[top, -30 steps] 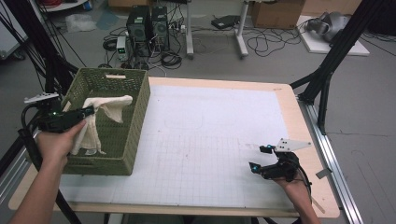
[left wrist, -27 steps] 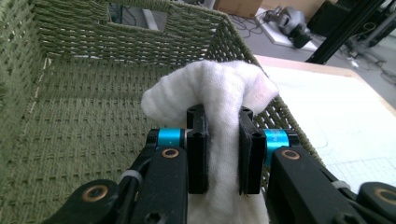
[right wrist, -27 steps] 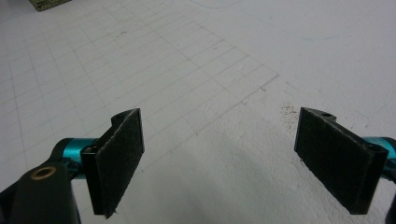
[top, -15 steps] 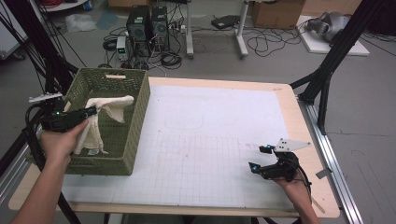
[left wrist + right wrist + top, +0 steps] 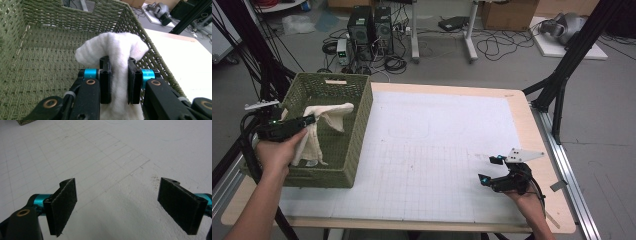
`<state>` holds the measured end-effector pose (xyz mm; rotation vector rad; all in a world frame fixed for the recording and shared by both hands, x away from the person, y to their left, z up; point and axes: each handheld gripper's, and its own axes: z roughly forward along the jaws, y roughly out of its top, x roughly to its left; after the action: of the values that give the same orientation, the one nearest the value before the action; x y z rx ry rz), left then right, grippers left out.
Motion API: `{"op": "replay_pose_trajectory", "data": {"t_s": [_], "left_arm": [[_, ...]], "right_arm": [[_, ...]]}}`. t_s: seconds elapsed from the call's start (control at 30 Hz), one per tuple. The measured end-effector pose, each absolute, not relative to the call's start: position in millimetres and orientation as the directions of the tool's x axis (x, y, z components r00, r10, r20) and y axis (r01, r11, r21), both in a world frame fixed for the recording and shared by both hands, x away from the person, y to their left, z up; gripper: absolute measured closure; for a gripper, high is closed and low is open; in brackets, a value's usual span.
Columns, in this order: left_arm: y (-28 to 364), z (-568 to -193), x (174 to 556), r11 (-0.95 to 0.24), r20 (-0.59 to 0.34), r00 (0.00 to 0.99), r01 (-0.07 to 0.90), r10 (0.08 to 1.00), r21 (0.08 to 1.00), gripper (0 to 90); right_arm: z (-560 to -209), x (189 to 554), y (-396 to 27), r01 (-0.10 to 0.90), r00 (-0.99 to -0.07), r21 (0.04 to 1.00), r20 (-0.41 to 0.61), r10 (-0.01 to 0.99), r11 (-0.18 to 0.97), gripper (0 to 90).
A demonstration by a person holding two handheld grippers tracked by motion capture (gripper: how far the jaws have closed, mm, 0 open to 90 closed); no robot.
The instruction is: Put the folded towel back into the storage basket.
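The left claw (image 5: 119, 80) is clenched on a white towel (image 5: 117, 50), which is pinched between the two black pads and bulges out above them in a soft, rounded fold. The cloth looks fluffy and thick; below the pads it hangs down out of the left gripper view. In the high view the left claw (image 5: 309, 120) is held over the near left part of a green woven basket (image 5: 357, 145), and the towel (image 5: 329, 117) is draped from it, one part hanging down inside the basket and one part spread toward the basket's middle. It seems that the lower end of the cloth reaches the basket floor, but this is not clearly seen. The basket is rectangular, with rough plaited walls, and its inner room around the claw is open on all sides.

The right claw (image 5: 125, 205) is released, its flat dark pads standing wide apart with nothing between them. It is held low over the white gridded surface (image 5: 437, 150), near the front right corner (image 5: 492, 170), well apart from the basket. Between both, the surface lies flat and smooth, framed by a pale wooden edge.
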<state>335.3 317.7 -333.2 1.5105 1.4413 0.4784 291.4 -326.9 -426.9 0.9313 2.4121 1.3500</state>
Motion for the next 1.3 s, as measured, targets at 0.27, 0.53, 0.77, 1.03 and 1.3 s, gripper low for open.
{"op": "replay_pose_trajectory", "data": {"t_s": [0.27,0.53,0.77,1.03,1.3], "left_arm": [[317.5,-333.9,334.9,0.159,-0.32,0.214,0.544,0.923,0.824,76.4],[314.2,-338.2,342.8,0.185,-0.319,0.145,0.568,0.936,0.802,61.4],[314.4,-338.9,341.5,0.182,-0.32,0.146,0.578,0.936,0.795,59.1],[315.1,-339.5,341.6,0.172,-0.318,0.152,0.591,0.936,0.788,59.5],[315.0,-340.0,341.2,0.152,-0.316,0.177,0.602,0.932,0.784,62.9]], "right_arm": [[-426.7,291.6,-327.2,0.415,-0.774,0.828,0.105,0.624,0.376,15.1],[-426.4,290.5,-326.4,0.416,-0.776,0.827,0.106,0.622,0.378,15.1],[-426.1,290.5,-326.8,0.414,-0.777,0.829,0.106,0.62,0.376,15.1],[-425.6,289.9,-326.4,0.414,-0.777,0.829,0.106,0.621,0.376,15.1],[-425.5,289.7,-326.3,0.412,-0.777,0.83,0.105,0.621,0.376,15.1]]}}
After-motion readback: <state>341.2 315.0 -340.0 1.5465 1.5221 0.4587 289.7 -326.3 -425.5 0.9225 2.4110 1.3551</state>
